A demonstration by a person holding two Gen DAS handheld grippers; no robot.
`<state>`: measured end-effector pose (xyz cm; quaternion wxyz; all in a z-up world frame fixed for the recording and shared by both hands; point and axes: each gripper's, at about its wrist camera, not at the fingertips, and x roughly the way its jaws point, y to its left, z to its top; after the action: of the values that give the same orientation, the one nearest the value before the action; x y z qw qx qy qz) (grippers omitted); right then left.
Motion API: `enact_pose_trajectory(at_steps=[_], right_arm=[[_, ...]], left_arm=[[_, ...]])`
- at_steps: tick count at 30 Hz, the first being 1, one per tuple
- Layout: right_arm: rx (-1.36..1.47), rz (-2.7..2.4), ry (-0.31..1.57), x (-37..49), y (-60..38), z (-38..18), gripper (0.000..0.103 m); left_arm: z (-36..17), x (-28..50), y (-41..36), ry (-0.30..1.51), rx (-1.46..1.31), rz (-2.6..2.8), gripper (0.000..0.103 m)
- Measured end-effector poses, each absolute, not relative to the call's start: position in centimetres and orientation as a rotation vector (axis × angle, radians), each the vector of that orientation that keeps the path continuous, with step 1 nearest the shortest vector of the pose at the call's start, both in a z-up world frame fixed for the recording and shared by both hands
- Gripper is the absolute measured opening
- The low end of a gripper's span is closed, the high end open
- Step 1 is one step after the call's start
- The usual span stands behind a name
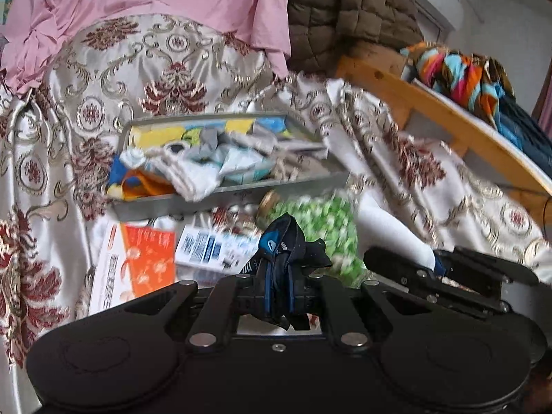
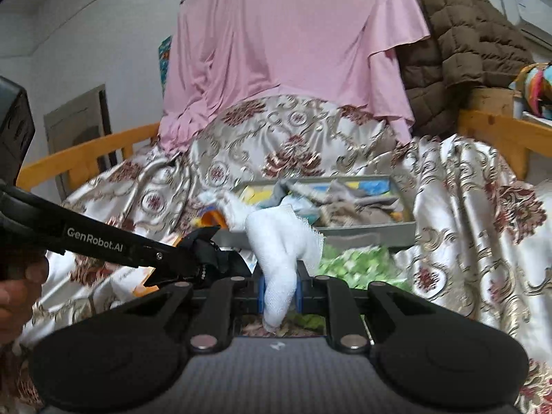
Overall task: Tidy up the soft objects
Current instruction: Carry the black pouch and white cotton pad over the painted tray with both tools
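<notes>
My left gripper (image 1: 279,289) is shut on a small black and blue cloth (image 1: 286,241) that bunches up above its blue pads. My right gripper (image 2: 280,293) is shut on a white gauzy cloth (image 2: 283,238), which stands up between the pads and flares out at the top. Beyond both lies a grey tray (image 1: 241,193) on the patterned bedspread, holding several crumpled cloths in grey, white, yellow and blue. In the right wrist view the black cloth (image 2: 210,252) hangs at the tip of the left gripper, left of the white cloth and short of the tray (image 2: 362,233).
A green patterned bag (image 1: 321,220) and an orange booklet (image 1: 148,258) lie in front of the tray. A pink sheet (image 2: 286,51) and a brown quilted jacket (image 2: 459,45) hang behind. A wooden bed rail (image 1: 448,120) carries a colourful cloth (image 1: 459,76). A hand (image 2: 13,293) shows at left.
</notes>
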<state>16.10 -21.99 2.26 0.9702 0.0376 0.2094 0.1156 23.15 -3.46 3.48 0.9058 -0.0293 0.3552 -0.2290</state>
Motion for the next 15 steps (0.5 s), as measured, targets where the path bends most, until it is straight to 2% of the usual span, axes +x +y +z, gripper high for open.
enact_pose_trajectory(at_steps=[15], right_arm=[[0.161, 0.179, 0.303, 17.9, -27.2, 6.2, 0.017]], left_arm=[[9.4, 24.9, -7.9, 0.628, -0.109, -0.47, 0.01]])
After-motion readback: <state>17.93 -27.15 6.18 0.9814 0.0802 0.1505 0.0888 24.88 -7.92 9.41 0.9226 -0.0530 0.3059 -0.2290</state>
